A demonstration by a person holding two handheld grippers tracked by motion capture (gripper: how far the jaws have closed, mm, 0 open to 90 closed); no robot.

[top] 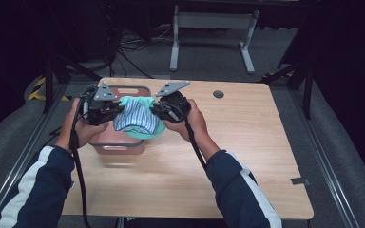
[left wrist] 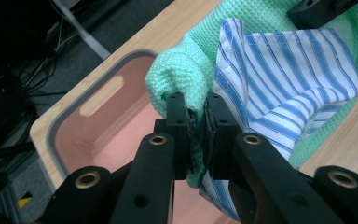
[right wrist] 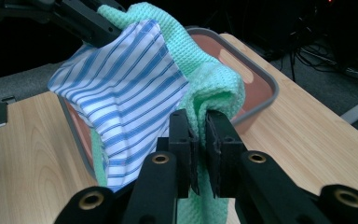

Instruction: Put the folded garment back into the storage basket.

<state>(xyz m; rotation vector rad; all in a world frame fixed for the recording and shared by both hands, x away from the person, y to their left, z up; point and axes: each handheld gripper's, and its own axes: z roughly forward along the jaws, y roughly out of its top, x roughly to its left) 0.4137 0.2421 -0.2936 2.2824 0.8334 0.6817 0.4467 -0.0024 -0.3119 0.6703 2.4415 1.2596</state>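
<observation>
Above the pink bin [top: 119, 142] at the table's [top: 247, 156] left, the left gripper [left wrist: 196, 116] and right gripper [right wrist: 198, 130] each pinch an edge of the layered cloths, jaws nearly closed on fabric. Both corners should descend level and together, so the bundle settles inside the rim. The green cloth [left wrist: 191, 70] is a soft waffle knit; the striped cloth [left wrist: 284, 74] is thin, smooth weave; the bin is rigid, grey-rimmed, with slotted handles.

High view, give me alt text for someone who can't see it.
A person holds a green cloth and a blue-striped cloth together between the left hand-held gripper and the right hand-held gripper, above a pink bin with a grey rim. The bin sits at the left of a wooden table.
</observation>
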